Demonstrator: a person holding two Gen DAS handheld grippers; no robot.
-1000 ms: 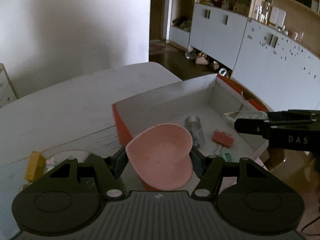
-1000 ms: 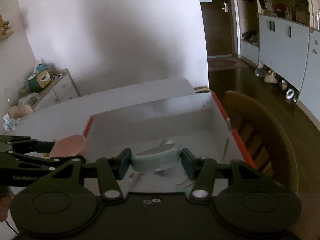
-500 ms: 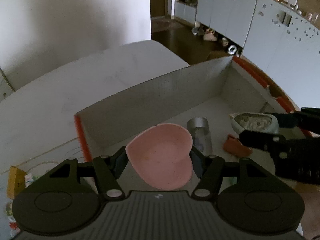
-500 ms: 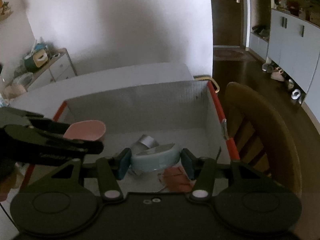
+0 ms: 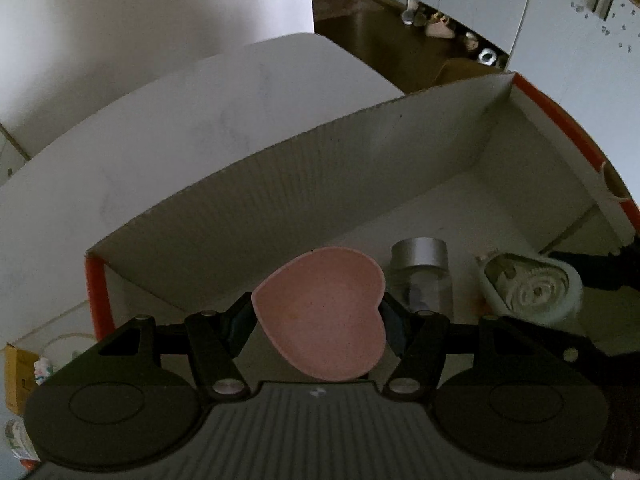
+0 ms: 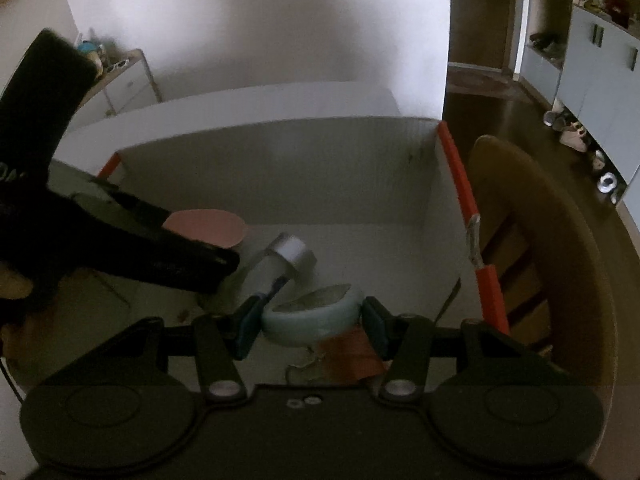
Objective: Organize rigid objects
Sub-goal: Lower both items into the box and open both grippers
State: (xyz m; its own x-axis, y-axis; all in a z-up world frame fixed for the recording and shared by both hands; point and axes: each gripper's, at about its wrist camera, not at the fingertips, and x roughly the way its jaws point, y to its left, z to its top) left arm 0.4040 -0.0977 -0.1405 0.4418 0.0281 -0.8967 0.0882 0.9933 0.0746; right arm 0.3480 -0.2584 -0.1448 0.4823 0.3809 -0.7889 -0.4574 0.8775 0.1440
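**Heart dish and blue holder held over the box**

Heart-shaped pink dish [image 5: 324,320] sits clamped between the left tongs [image 5: 318,326], held inside the white cardboard box [image 5: 320,168] above its floor near the left wall. Just to its right on the box floor lies a clear jar with a silver lid [image 5: 420,258]. Right of the jar, the right tongs [image 6: 312,320] are closed on a pale blue round holder [image 6: 310,318], also held low over the box floor. Under it lies a reddish flat object [image 6: 352,354], too dim to identify. The box stands on a white surface [image 5: 200,112], with a wooden chair [image 6: 552,240] beside its right orange-edged wall.
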